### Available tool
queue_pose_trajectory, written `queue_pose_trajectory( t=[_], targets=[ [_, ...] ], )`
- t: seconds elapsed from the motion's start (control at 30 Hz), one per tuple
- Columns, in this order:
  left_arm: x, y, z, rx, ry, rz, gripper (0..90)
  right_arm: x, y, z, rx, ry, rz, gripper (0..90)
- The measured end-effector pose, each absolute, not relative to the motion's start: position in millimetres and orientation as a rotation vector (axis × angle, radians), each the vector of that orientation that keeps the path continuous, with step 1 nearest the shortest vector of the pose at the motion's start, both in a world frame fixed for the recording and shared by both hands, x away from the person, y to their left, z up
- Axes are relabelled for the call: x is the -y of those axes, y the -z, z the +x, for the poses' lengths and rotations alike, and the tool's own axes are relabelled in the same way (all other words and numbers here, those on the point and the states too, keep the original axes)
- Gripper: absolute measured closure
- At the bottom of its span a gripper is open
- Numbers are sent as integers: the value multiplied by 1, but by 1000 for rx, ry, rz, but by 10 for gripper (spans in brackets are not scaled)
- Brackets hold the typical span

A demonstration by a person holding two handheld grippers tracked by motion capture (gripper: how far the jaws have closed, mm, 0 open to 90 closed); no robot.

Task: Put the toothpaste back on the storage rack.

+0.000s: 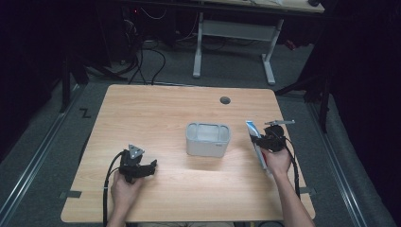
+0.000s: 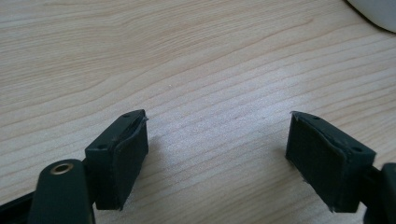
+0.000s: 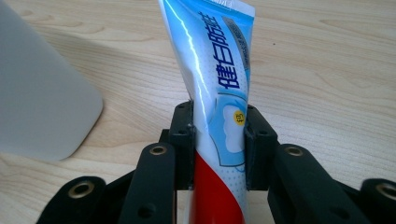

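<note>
Two grippers work the near half of the wooden table [image 1: 156, 109]. Near left, the left gripper [image 1: 142, 166] rests low with its jaws spread apart on nothing. Near right, the right gripper [image 3: 218, 140] is clamped across the middle of a toothpaste tube [image 3: 212, 93], whose crimped end points away from the person. Left of it, mid-table, stands the grey bin [image 1: 208, 139]. Likely step: carry the tube over the bin; keep the squeeze steady, clear the rim, tilt one end down, then release. Blue Chinese characters run along the tube, beside a small yellow dot.
</note>
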State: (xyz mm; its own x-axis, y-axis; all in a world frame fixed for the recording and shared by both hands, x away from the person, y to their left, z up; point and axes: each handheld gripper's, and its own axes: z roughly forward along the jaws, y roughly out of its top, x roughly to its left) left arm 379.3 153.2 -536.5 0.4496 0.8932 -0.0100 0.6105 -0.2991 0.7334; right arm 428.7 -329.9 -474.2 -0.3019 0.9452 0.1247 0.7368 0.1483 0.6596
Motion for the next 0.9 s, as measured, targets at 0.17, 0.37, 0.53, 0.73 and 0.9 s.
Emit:
queue_pose_trajectory(
  t=[0.17, 0.37, 0.53, 0.73, 0.9],
  targets=[
    [-153, 536, 379, -1254, -535, 2025, 213, 329, 469, 424, -2113, -981, 1595, 700],
    [-153, 536, 379, -1255, -534, 2024, 213, 325, 463, 420, -2124, -1012, 1558, 700],
    [-153, 536, 379, -1255, -535, 2024, 213, 322, 459, 415, -2125, -1040, 1531, 699],
    [-153, 536, 379, -1255, -534, 2024, 213, 318, 451, 407, -2130, -1037, 1476, 698],
    [-153, 536, 379, -1255, -534, 2024, 213, 316, 447, 401, -2123, -1055, 1458, 696]
  ],
)
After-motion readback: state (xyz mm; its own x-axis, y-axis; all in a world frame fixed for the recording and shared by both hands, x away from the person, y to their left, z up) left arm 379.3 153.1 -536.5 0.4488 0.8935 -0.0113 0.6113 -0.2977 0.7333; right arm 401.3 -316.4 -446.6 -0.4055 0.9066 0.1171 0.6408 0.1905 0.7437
